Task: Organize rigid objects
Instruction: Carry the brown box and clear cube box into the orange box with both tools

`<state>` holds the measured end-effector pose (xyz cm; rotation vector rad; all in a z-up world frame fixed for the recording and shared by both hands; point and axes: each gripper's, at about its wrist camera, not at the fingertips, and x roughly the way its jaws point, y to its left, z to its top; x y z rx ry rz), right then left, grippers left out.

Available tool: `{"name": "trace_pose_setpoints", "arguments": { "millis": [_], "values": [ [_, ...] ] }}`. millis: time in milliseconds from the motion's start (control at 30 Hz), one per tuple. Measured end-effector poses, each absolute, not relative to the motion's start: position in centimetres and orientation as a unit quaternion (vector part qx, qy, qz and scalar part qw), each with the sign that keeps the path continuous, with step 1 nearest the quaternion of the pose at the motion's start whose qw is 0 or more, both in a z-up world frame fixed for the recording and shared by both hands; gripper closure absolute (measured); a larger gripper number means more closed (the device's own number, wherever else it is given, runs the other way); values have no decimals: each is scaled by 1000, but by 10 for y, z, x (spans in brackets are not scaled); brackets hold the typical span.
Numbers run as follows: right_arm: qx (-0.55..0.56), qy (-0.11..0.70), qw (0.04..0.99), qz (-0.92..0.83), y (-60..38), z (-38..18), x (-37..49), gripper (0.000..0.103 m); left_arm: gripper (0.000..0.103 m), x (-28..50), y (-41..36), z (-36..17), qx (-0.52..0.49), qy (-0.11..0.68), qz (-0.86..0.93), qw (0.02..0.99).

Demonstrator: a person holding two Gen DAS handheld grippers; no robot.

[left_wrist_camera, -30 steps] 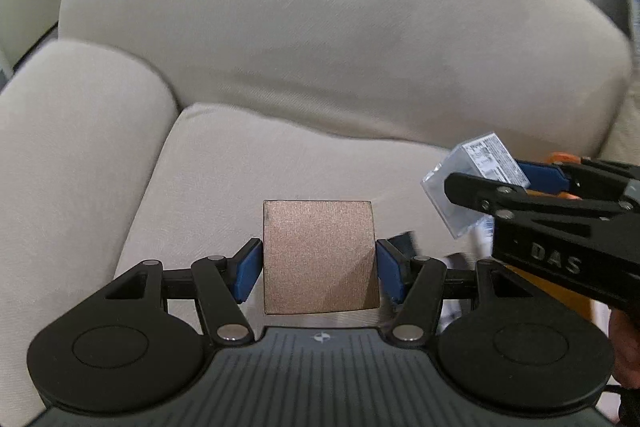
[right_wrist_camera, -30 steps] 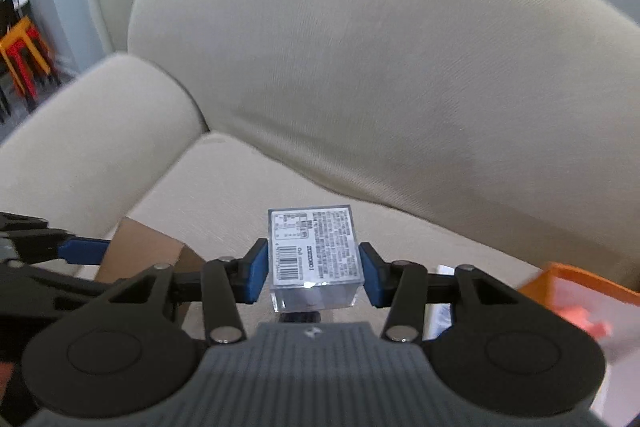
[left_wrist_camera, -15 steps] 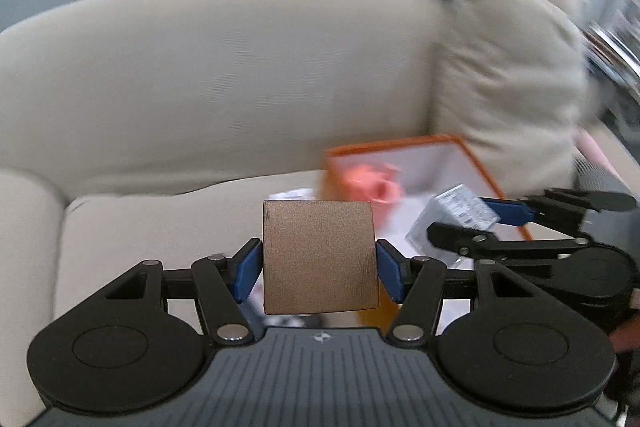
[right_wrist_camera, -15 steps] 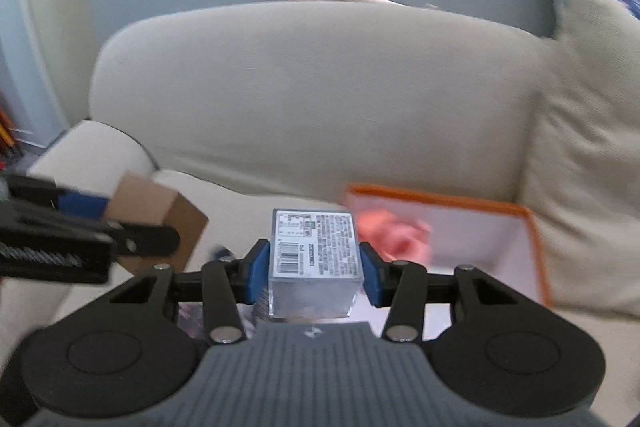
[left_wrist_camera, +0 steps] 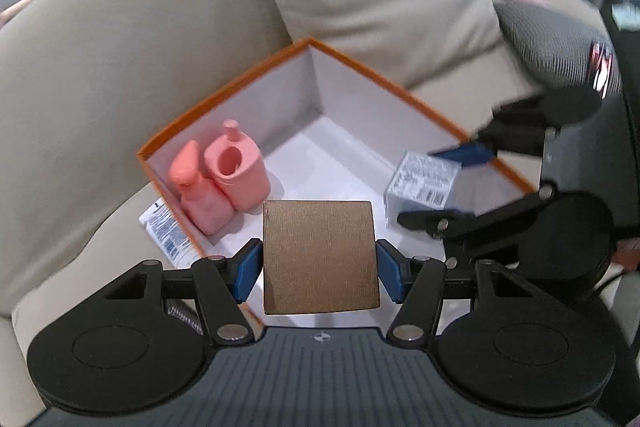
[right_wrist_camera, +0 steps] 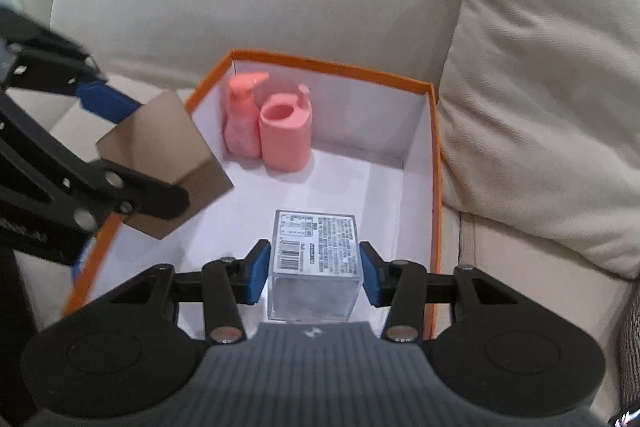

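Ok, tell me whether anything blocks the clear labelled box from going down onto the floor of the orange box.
Nothing visible does. The clear labelled box, held in the right tool, hangs over bare white floor of the orange box. The two pink bottles stand in the far corner, and the brown box is off to the side.

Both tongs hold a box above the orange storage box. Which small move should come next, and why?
Probably lower the right tongs, shut on the clear plastic cube with the printed label, onto the bare white floor of the orange-rimmed box. The cube hangs over free space, and the two pink bottles stand apart in the far corner. The left tongs with the brown cardboard box can follow.
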<state>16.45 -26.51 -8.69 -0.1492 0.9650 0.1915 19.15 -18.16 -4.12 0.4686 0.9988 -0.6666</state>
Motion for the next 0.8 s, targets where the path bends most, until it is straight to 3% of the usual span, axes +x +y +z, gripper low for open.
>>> {"name": "trace_pose_setpoints", "arguments": {
  "millis": [433, 800],
  "values": [
    [-180, 469, 848, 168, -262, -130, 210, 55, 33, 221, -211, -94, 358, 457, -393, 713],
    [-226, 477, 814, 242, -263, -150, 235, 54, 33, 225, -220, -116, 402, 443, -463, 654]
  ]
}}
